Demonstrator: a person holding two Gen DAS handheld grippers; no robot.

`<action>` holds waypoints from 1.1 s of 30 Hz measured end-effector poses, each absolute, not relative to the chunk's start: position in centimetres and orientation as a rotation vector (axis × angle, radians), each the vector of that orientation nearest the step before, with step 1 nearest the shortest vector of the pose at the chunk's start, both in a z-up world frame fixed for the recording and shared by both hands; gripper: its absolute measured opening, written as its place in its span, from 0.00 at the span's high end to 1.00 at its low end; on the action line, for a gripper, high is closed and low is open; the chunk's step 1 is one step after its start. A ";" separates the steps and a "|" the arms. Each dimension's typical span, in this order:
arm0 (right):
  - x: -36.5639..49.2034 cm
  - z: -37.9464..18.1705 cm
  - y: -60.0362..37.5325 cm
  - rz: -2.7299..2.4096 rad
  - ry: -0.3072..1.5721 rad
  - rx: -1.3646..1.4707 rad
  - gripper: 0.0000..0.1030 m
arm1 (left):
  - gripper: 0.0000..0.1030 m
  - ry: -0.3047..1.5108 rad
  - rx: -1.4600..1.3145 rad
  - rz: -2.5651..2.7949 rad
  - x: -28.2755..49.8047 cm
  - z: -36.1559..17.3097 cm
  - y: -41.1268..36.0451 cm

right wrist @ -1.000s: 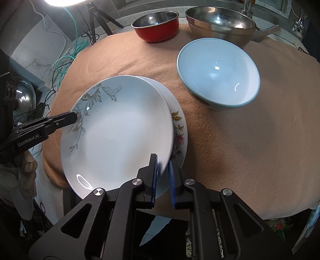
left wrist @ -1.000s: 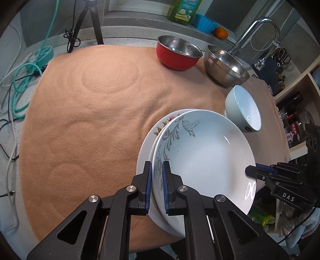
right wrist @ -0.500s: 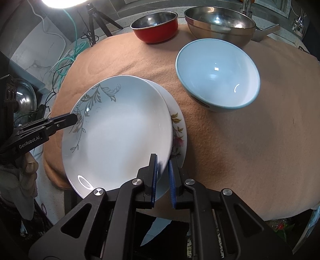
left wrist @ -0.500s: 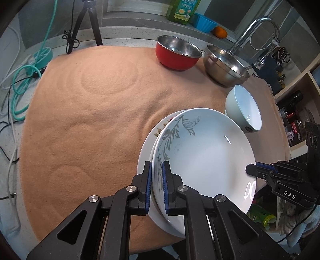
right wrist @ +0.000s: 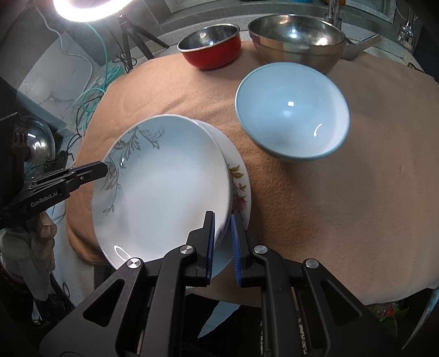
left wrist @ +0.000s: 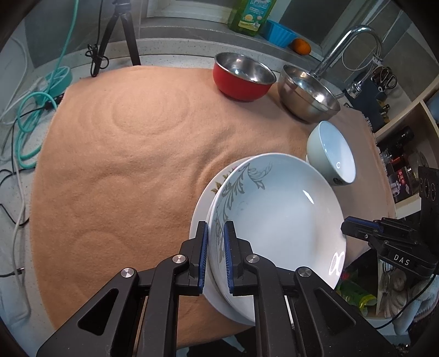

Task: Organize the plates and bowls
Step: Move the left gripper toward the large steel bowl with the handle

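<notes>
Top plate (left wrist: 277, 217): white, grey leaf print. You hold it from both sides, above the cloth (left wrist: 123, 164), over a second plate. In the left wrist view it fills the 4 o'clock part of the picture.

Left gripper (left wrist: 216, 228): pinching the top plate's rim at the leaf-print side, one blue pad on each face. In the right wrist view it reaches in from 9 o'clock to the same rim.

Right gripper (right wrist: 221, 219): clamped on the top plate's opposite rim, pads on either face. In the left wrist view its tip meets the rim at 3 o'clock.

Lower plate (right wrist: 240, 178): white, flower print, lying on the cloth under the top plate; it shows past the top plate's edge. Whether the two plates touch you cannot tell.

Blue bowl (right wrist: 292, 109): upright on the cloth, at 1 o'clock from the plates in the right wrist view, close to them but apart.

Red bowl (right wrist: 211, 48): steel inside, at the cloth's far edge, 12 o'clock.

Steel bowl (right wrist: 297, 38): beside the red bowl, at its 3 o'clock, just behind the blue bowl.

Tap (left wrist: 354, 46): behind the steel bowl.

Tripod (left wrist: 118, 35): far edge, 11 o'clock in the left wrist view.

Ring light (right wrist: 85, 8): lit, 11 o'clock in the right wrist view.
</notes>
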State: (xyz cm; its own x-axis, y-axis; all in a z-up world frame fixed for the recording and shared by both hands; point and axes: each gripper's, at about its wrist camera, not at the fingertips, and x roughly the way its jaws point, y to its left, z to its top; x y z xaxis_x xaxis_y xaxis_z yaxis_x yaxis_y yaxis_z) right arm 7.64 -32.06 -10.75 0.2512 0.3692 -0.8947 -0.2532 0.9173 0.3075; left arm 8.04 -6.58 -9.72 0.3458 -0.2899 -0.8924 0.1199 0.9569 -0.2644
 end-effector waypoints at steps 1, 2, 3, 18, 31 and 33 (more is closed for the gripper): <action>7.7 -10.2 -32.4 0.424 1.232 0.109 0.88 | 0.91 1.183 -0.172 -0.269 8.2 -9.4 -6.4; 7.8 -9.9 -32.6 0.422 1.221 0.109 0.88 | 0.91 1.177 -0.181 -0.271 8.3 -9.1 -6.4; 8.0 -9.4 -32.9 0.417 1.206 0.111 0.88 | 0.91 1.169 -0.186 -0.272 8.5 -8.7 -6.4; 15.2 -5.8 -41.3 0.289 1.052 0.206 0.60 | 0.89 1.065 -0.203 -0.352 14.9 -5.4 -11.4; 23.5 -6.2 -44.7 0.266 1.022 0.214 0.48 | 0.89 1.087 -0.283 -0.392 22.2 -6.1 -16.0; 24.8 -6.5 -44.7 0.268 1.030 0.219 0.48 | 0.89 1.104 -0.312 -0.392 23.4 -6.6 -16.4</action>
